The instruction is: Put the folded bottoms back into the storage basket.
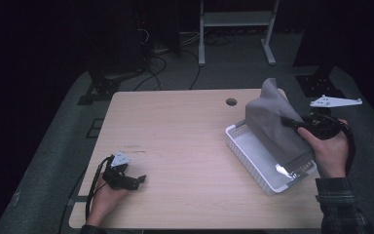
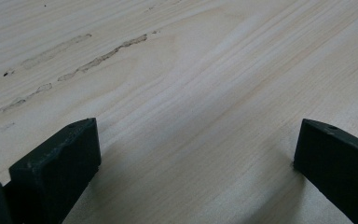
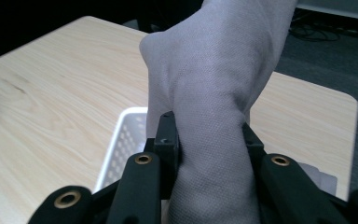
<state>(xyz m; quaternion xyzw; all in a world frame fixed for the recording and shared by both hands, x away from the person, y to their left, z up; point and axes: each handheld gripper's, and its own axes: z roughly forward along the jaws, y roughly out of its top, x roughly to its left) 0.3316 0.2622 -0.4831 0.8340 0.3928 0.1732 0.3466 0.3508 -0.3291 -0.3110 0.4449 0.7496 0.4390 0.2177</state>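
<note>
Grey cloth (image 1: pixel 275 124) pinched in right gripper (image 1: pixel 292 124), draped over white basket (image 1: pixel 246 155) at counter's (image 1: pixel 175 136) right. Basket's contents mostly hidden beneath. Left gripper (image 1: pixel 137 181) resting open, empty, near counter's left front.

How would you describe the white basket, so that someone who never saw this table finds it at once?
Start at the light wooden table and go to its right edge, near the person's right hand. There lies a white basket with perforated walls. A grey cloth, pinched by the right tongs, hangs into it.
</note>
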